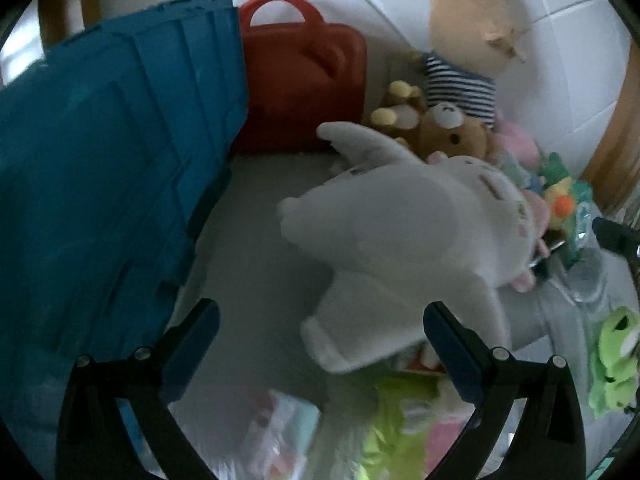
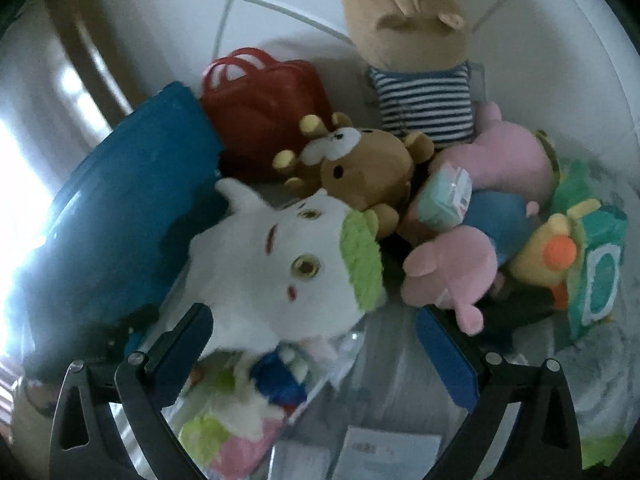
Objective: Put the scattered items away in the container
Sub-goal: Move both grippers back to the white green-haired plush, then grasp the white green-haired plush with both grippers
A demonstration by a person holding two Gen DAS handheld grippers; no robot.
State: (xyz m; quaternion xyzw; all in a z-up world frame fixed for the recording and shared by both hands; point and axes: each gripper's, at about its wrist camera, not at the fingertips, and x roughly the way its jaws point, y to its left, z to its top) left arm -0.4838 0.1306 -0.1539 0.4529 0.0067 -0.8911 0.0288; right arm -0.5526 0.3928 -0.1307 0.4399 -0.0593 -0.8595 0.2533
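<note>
Jaws of the left gripper (image 1: 320, 344) and right gripper (image 2: 314, 350) are spread wide and empty over the white soft plush toy (image 2: 272, 264), lying beside the blue ribbed plastic container (image 1: 100, 168), so a grab is probably needed next.

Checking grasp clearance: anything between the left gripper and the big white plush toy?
Nothing visible blocks it. The left gripper is open, and the big white plush toy lies just ahead, its lower end reaching between the fingers. The blue plastic crate stands off to the left, out of the line.

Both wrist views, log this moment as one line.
left gripper: open, empty | right gripper: open, empty | big white plush toy: on floor | blue plastic crate: beside
</note>
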